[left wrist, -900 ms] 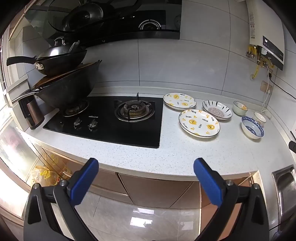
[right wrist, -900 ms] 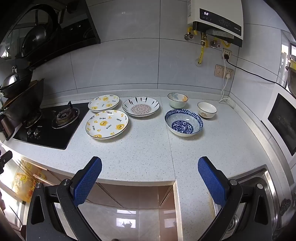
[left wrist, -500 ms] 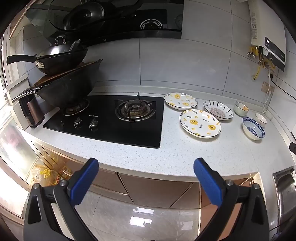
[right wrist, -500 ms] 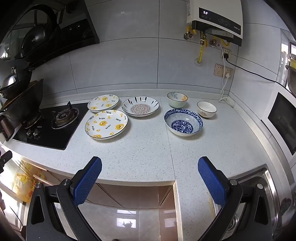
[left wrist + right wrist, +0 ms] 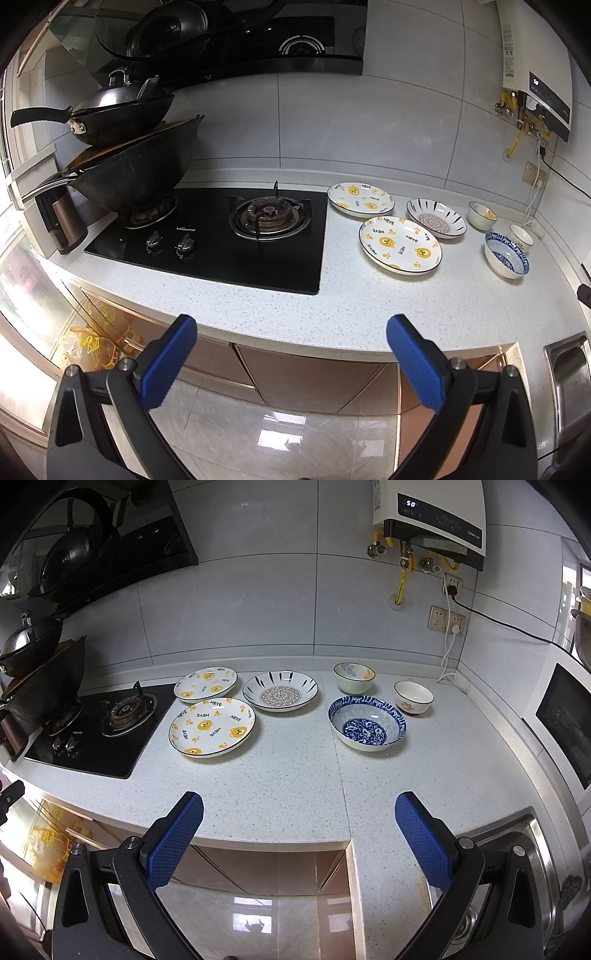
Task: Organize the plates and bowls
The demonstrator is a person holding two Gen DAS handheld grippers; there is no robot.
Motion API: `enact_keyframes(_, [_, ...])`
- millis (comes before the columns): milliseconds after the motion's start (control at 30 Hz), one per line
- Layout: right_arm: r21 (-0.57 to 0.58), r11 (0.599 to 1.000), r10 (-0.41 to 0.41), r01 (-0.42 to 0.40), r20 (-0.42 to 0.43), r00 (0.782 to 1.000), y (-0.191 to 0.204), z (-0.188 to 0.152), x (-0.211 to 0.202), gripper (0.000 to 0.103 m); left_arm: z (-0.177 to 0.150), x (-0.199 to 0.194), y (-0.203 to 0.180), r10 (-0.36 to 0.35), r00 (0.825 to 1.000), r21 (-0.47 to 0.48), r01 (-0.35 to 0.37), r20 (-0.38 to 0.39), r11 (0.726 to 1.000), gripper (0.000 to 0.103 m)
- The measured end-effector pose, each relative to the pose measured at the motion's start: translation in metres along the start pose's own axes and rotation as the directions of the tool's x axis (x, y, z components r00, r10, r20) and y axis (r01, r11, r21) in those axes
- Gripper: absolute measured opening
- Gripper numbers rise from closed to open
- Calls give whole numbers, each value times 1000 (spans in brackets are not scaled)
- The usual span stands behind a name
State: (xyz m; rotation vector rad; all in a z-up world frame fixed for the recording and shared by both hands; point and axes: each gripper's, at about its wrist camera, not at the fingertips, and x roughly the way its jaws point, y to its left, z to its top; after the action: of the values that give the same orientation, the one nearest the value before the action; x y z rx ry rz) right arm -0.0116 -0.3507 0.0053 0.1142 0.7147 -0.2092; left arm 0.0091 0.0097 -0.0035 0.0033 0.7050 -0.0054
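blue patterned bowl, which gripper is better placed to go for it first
Right, probably. In the right wrist view the blue patterned bowl sits almost straight ahead of the open right gripper. In the left wrist view it lies far off to the right edge, while the open left gripper faces the stove.

Place: home kitchen.
Evidence: gas hob [image 5: 221, 236] set in speckled desk [image 5: 288, 782]; stacked woks [image 5: 129, 155]; steel sink [image 5: 517, 867]; wall water heater [image 5: 432, 520].
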Motion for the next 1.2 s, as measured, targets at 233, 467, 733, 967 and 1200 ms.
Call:
enact_keyframes(233, [0,1000,2,-2,-7,1000,0,1,4,102,1,4,-2,2,1000,-6,-2,-4,1000,103])
enact_keyframes(467, [2,1000,4,-4,-9,1000,0,2,5,102,3,7,0,-1,1000,-8,1,-9,1000,103])
enact_keyframes(733, [3,1000,5,-5,-11,1000,1,2,7,102,5,10,0,-3,1000,-9,2,-12,1000,103])
enact_keyframes(967, [2,1000,6,-6,-13,1000,1,3,10,102,4,11,1,-3,1000,-9,3,-15,1000,103])
enact_keyframes(1200, [1,1000,6,-6,-14,1000,3,4,11,102,4,14,3,-2,1000,-8,2,-17,1000,103])
